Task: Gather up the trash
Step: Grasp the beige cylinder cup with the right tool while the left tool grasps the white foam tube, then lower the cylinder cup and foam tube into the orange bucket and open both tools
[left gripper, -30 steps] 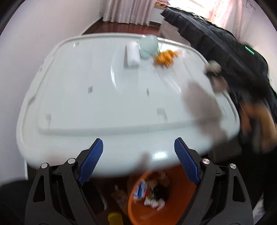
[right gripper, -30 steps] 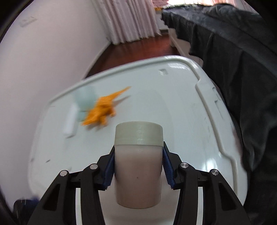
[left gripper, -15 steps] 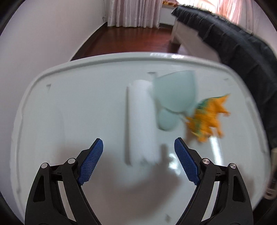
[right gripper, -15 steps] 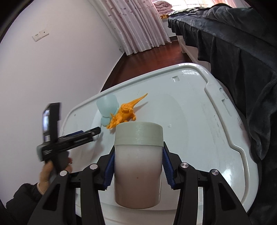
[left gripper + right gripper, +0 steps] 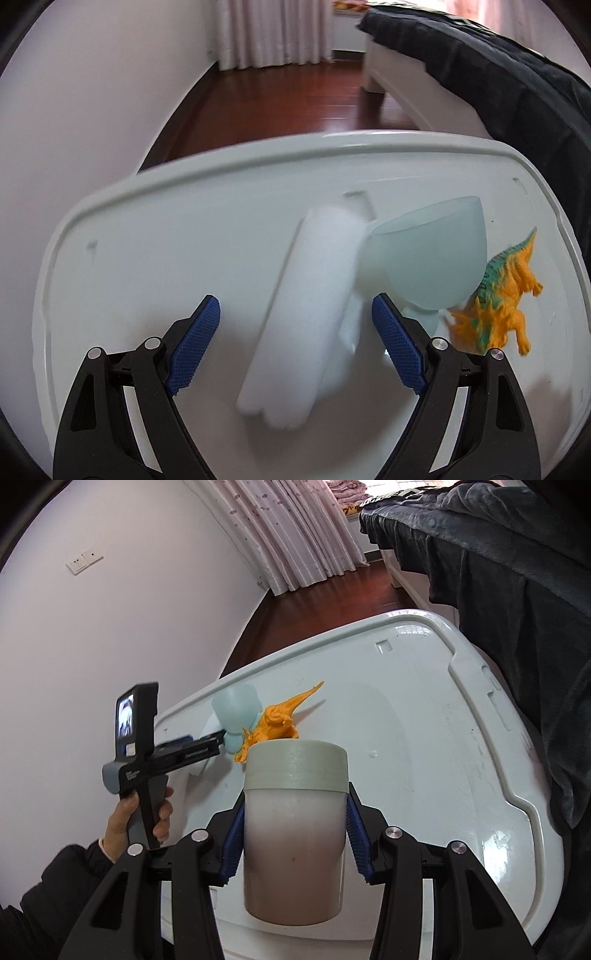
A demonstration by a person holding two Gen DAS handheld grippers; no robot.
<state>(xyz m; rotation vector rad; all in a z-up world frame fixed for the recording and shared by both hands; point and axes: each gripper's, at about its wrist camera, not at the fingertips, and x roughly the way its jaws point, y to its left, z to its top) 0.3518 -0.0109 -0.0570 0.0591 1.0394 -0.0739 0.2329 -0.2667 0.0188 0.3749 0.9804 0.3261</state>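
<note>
1. The right gripper (image 5: pixel 295 843) is holding a frosted cup (image 5: pixel 294 834) with a pale green lid, its jaws clamped on the cup's 2 sides, above the near edge of the white bin lid (image 5: pixel 424 738).
2. The left gripper (image 5: pixel 295 332) is hovering with jaws wide apart around a white rolled tissue (image 5: pixel 314 314) lying near the lid's middle.
3. A translucent blue goblet (image 5: pixel 424 258) is lying tipped against the roll.
4. An orange toy dinosaur (image 5: pixel 506 295) is lying just beside the goblet, toward the right edge.
</note>
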